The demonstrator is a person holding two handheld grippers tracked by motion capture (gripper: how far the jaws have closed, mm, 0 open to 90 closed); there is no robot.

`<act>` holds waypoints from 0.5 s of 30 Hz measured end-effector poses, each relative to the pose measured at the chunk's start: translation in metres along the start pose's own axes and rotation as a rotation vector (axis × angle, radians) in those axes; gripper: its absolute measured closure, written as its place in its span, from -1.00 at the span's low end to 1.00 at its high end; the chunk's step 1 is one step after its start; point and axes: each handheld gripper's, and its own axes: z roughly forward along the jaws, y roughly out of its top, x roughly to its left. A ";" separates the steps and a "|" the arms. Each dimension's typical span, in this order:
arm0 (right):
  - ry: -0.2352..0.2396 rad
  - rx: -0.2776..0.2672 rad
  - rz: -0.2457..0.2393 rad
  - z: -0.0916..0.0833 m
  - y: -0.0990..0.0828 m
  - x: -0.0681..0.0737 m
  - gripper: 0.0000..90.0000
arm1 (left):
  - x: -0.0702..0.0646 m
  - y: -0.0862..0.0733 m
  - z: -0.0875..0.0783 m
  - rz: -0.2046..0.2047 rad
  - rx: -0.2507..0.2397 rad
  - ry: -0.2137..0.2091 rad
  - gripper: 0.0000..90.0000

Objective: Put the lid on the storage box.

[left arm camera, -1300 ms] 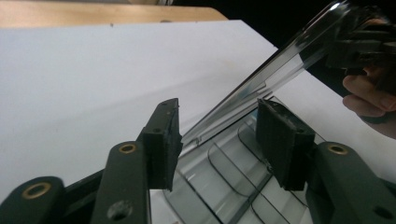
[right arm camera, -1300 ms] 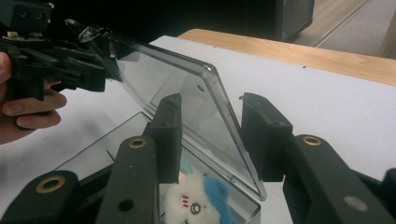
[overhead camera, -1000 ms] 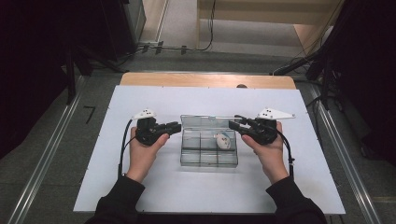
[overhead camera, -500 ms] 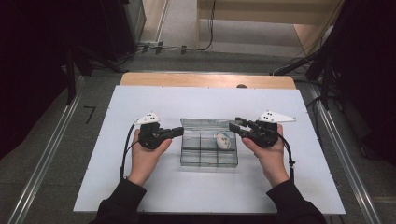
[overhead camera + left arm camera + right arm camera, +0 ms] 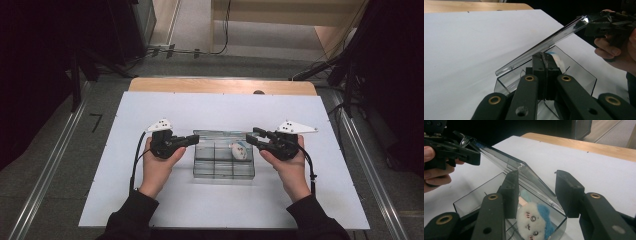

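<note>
The clear plastic box (image 5: pixel 223 161) sits near the middle of the white table (image 5: pixel 150 210), between the two claws. It is rectangular, thin-walled and glossy, with straight edges and rounded corners; thin partitions divide the inside into compartments. Its lid (image 5: pixel 544 42) is a flat transparent panel with a narrow lip, tilted up at an angle above the box body and catching a bright glint at its far end.

Inside the box, in a compartment toward the right side, lies a small plush toy (image 5: pixel 534 222): soft white pile, a blue tuft on one side, and a stitched face with pink cheeks.

The left claw (image 5: pixel 192 140) is fully closed at the box's left end; in the left gripper view its two black pads (image 5: pixel 546 67) meet with a thin clear edge pinched between them. The right claw (image 5: pixel 254 137) is at the box's right end. Its jaws stand partly apart, and in the right gripper view the tilted lid runs through the gap without either pad (image 5: pixel 511 192) visibly pressing on it.

The claw arms are matt black with brass-coloured rivets. The tabletop is smooth and matt, with a wooden strip (image 5: pixel 220 86) along its far edge
</note>
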 end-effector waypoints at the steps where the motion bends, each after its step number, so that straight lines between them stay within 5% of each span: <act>1: -0.001 -0.001 0.001 0.000 0.000 0.000 0.16 | 0.000 0.000 0.000 0.000 0.000 -0.002 1.00; 15: -0.017 0.000 -0.005 -0.012 -0.003 -0.001 0.11 | 0.000 0.000 0.001 -0.002 0.001 -0.019 1.00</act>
